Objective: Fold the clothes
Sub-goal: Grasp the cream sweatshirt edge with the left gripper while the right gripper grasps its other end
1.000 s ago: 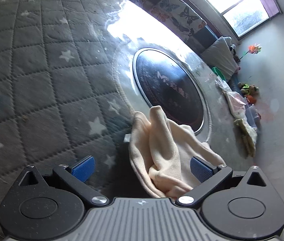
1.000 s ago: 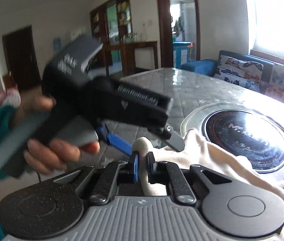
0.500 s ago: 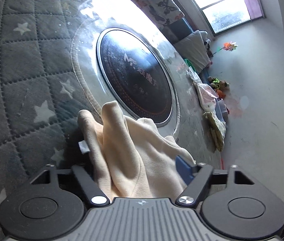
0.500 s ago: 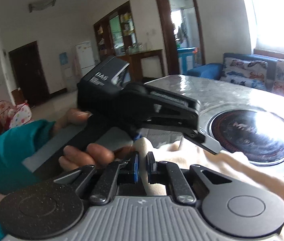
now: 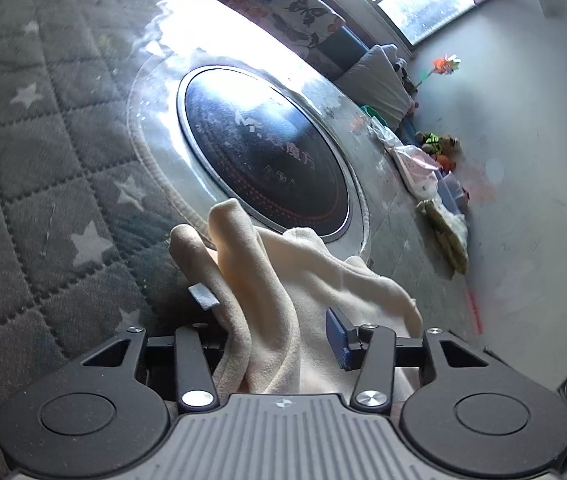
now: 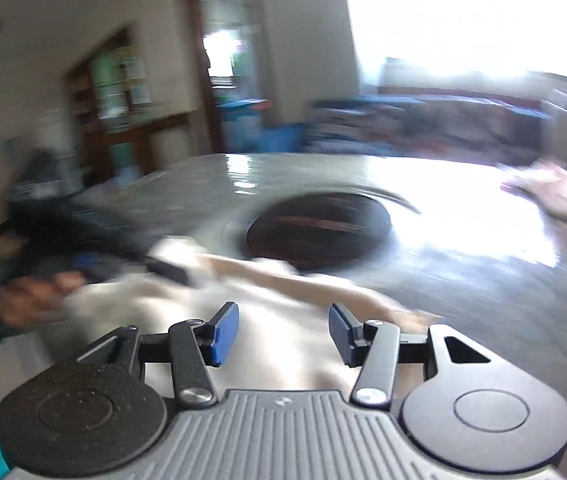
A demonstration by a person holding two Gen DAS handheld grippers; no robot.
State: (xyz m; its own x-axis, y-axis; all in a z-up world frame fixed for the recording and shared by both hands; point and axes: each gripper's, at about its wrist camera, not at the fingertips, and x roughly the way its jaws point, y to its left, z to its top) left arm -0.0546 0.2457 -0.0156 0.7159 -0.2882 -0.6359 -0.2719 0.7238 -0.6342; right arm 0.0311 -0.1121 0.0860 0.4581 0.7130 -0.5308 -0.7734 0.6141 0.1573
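Note:
A cream garment (image 5: pixel 283 292) lies bunched on the table, partly over the dark round hob (image 5: pixel 259 152). It fills the gap of my left gripper (image 5: pixel 279 336); the jaws stand wide and the left pad is hidden behind the cloth, so a grip does not show. A small white label (image 5: pixel 203 297) sticks out at its left. In the blurred right wrist view my right gripper (image 6: pixel 283 332) is open and empty above the same garment (image 6: pixel 283 292). The left gripper body (image 6: pixel 95 248) and the hand holding it show at left.
The table has a grey quilted cover with white stars (image 5: pixel 43 160) and a shiny plastic sheet. Folded cloths and bags (image 5: pixel 443 232) lie at its far right edge. A sofa with butterfly cushions (image 5: pixel 295 4) stands under the window. A doorway (image 6: pixel 231 72) shows behind.
My right gripper has opened and let go of the garment, and is swinging right with heavy blur. My left gripper has moved forward over the cloth, which now sits deep between its jaws.

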